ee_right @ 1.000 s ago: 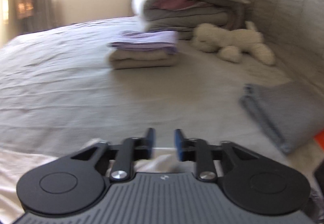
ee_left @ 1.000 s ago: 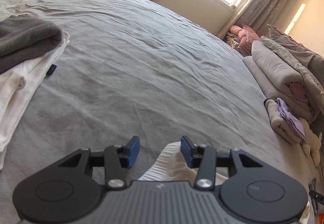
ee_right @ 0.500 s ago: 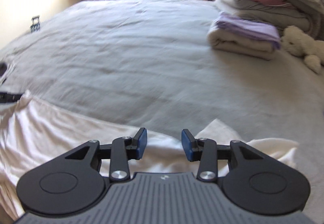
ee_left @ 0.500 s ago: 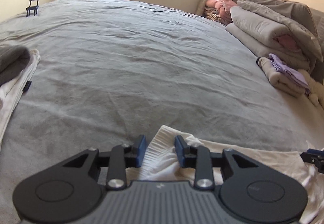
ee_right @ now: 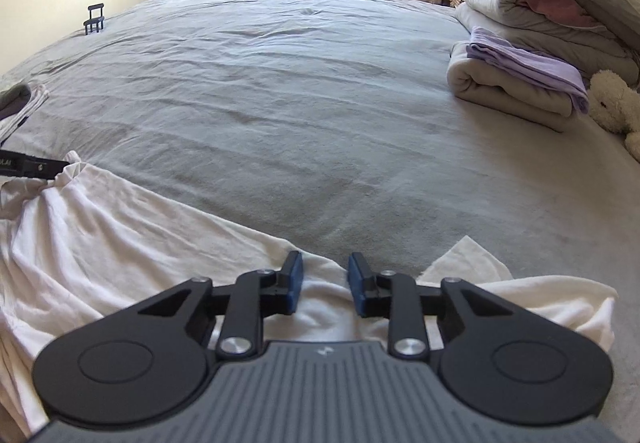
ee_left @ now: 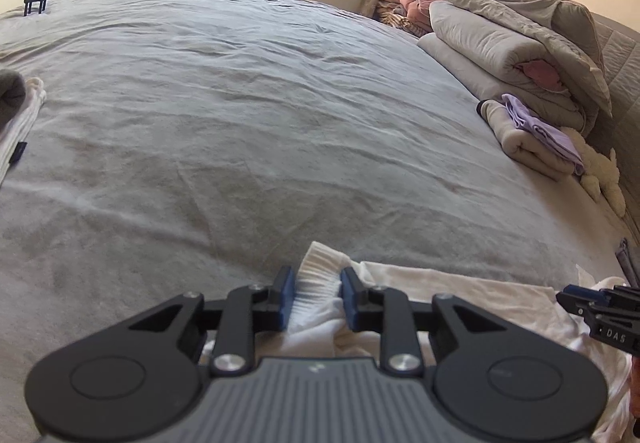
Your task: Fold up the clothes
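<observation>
**Both grippers at the near edge of a white garment on the bed**

Little writing can be read: the letters "DAS" show on the side of the right gripper [ee_left: 600,307] where it enters the left wrist view, and a cut-off "OLA" on the left gripper [ee_right: 36,167] in the right wrist view.

The white garment [ee_right: 120,243] lies spread on the grey bedsheet [ee_left: 240,103], its near part hidden under both gripper bodies.

The left gripper [ee_left: 316,295] has its jaws narrow, just closing, with the garment's ribbed cuff [ee_left: 320,267] bunched between the blue pads, which press on it.

The right gripper [ee_right: 325,283] has also just been closing; white cloth lies between its narrow jaws, but whether the pads pinch it cannot be told.

At the left edge a white cloth with a grey one on top [ee_left: 12,95] is cut off. Folded blankets [ee_left: 500,43], a rolled beige towel with lilac cloth [ee_right: 520,79] and a plush toy [ee_right: 616,103] sit at the right.
</observation>
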`<action>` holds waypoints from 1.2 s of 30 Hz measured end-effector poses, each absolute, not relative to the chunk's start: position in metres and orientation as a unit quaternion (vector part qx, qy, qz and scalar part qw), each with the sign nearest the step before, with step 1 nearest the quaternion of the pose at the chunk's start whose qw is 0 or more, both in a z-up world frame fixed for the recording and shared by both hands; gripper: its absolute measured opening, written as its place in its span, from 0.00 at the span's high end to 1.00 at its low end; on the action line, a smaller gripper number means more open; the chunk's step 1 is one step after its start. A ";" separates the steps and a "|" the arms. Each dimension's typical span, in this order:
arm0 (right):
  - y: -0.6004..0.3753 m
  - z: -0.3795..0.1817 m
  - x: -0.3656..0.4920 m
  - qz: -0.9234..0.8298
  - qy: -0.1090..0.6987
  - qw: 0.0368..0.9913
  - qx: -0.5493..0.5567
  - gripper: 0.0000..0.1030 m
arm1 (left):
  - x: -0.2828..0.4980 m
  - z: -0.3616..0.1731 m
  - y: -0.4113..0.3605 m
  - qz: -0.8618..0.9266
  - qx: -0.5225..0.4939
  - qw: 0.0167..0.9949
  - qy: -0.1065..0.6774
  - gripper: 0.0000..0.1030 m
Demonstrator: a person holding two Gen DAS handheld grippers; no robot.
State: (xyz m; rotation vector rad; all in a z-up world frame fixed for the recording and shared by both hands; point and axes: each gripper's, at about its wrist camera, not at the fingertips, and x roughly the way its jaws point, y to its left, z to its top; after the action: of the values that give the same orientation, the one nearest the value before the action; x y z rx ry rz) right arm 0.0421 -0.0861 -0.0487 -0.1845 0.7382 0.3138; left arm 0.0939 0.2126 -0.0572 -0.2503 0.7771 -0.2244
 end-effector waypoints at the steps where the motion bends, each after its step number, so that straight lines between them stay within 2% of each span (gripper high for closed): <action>1: -0.085 -0.049 0.041 0.152 0.357 0.917 -0.092 0.75 | 0.095 -0.058 0.213 -0.110 -0.125 0.912 0.376 0.76; 6: -0.081 -0.051 0.039 0.150 0.352 0.919 -0.097 0.81 | 0.092 -0.058 0.206 -0.101 -0.116 0.918 0.365 0.81; 10: -0.077 -0.050 0.036 0.147 0.346 0.922 -0.096 0.95 | 0.089 -0.053 0.203 -0.079 -0.114 0.925 0.353 0.87; 12: -0.077 -0.048 0.036 0.140 0.344 0.924 -0.095 0.98 | 0.088 -0.049 0.208 -0.061 -0.121 0.931 0.338 0.88; 18: -0.082 -0.034 0.037 0.115 0.316 0.939 -0.072 0.98 | 0.085 -0.035 0.225 0.001 -0.126 0.952 0.279 0.88; 25: -0.072 -0.021 0.047 0.089 0.244 0.959 -0.111 0.99 | 0.089 -0.034 0.226 0.044 -0.096 0.968 0.229 0.87; 29: -0.067 -0.030 0.058 0.084 0.230 0.961 -0.131 0.99 | 0.102 -0.045 0.227 0.052 -0.093 0.962 0.251 0.87; 33: -0.065 -0.045 0.067 0.082 0.251 0.955 -0.131 0.99 | 0.114 -0.059 0.230 0.055 -0.101 0.953 0.278 0.84; 36: -0.064 -0.055 0.073 0.084 0.273 0.949 -0.130 0.99 | 0.117 -0.062 0.233 0.052 -0.113 0.949 0.289 0.79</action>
State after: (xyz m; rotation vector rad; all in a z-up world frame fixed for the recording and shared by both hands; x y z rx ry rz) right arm 0.0729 -0.0642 -0.0551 -0.2653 0.5560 0.1704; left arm 0.1173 0.2335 -0.0618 -0.2301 0.5870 0.1050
